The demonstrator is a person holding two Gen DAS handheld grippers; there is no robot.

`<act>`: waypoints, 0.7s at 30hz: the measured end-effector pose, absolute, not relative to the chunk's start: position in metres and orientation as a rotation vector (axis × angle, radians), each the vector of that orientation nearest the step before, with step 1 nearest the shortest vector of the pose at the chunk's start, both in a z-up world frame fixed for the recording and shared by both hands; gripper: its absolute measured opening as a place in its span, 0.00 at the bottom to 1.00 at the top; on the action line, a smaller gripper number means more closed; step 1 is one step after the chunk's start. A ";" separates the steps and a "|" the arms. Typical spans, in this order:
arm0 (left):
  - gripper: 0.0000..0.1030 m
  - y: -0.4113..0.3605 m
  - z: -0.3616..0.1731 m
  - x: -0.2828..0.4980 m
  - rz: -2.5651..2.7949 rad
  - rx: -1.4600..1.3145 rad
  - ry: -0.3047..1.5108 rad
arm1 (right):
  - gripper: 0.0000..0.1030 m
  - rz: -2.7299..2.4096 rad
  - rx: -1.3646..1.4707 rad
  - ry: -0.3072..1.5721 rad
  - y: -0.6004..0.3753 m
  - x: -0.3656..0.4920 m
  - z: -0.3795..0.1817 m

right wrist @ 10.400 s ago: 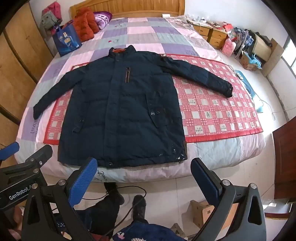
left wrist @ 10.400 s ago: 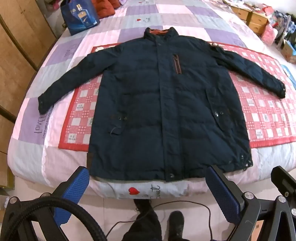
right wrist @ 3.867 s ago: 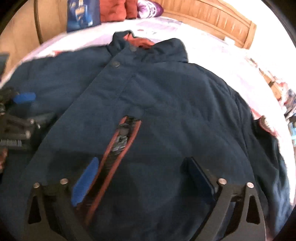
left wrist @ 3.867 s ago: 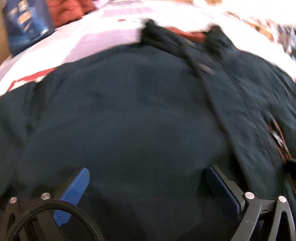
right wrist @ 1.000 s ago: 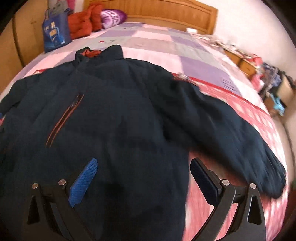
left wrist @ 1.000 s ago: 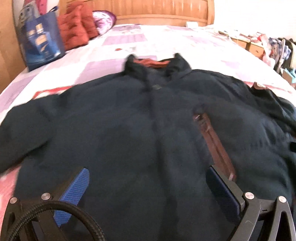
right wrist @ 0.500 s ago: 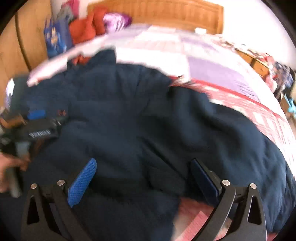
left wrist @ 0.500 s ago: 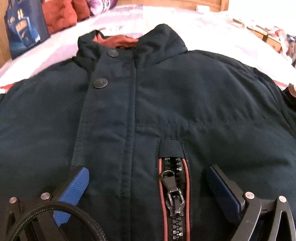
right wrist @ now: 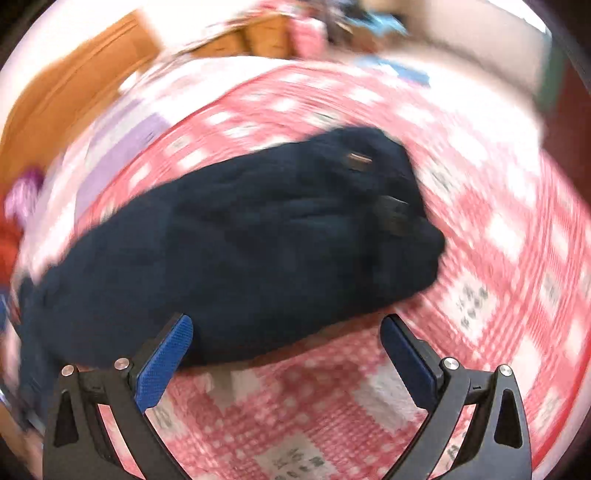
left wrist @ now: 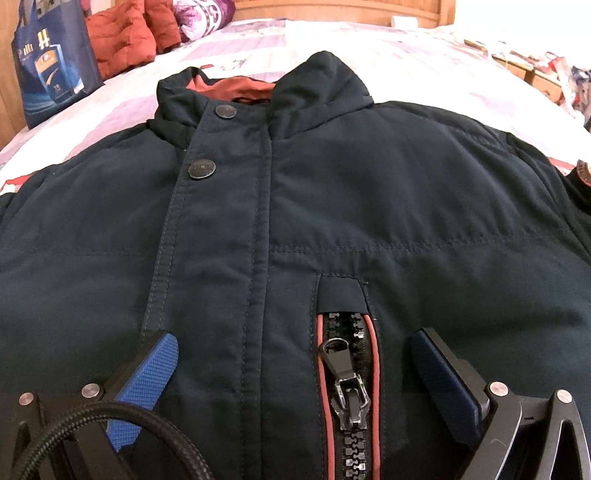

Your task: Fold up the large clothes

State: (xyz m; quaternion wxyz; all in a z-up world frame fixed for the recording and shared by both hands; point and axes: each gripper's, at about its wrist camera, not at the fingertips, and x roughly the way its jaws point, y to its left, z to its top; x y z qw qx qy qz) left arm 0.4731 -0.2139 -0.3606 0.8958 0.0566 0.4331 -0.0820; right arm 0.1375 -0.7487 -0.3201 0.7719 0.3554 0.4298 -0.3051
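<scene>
- Our left gripper (left wrist: 293, 363), black frame with blue textured pads, has its jaws spread wide and grips nothing. It sits low over the chest of the dark navy padded jacket (left wrist: 369, 206); whether the pads press on the fabric we cannot tell.
- Between the left fingers: the black chest-pocket zipper with rust-red piping (left wrist: 349, 391), its metal pull hanging downward.
- Left of the zipper runs the stitched front placket, with two round metal snap buttons (left wrist: 202, 169) higher up.
- Beyond that, the stand-up collar with orange-red lining (left wrist: 236, 86) is upright.
- The jacket lies flat, front up, on the pale lilac-and-white patchwork bedspread (left wrist: 424, 62).
- Far left on the bed: a blue printed shopping bag (left wrist: 51, 66), then red-orange quilted cushions (left wrist: 122, 40). A wooden headboard (left wrist: 332, 9) closes the view.
- Our right gripper (right wrist: 286, 338) is likewise spread wide and empty, over the red-and-white checked blanket (right wrist: 498, 258).
- Just ahead of the right fingers lies the jacket's dark navy sleeve (right wrist: 240, 240), cuff end toward the far right, resting on the blanket. This view is motion-blurred; fine detail is unreadable.
</scene>
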 end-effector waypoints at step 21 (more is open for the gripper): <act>1.00 -0.221 -0.359 0.470 -0.183 0.165 0.876 | 0.11 -0.647 0.822 0.658 -0.812 0.186 -0.296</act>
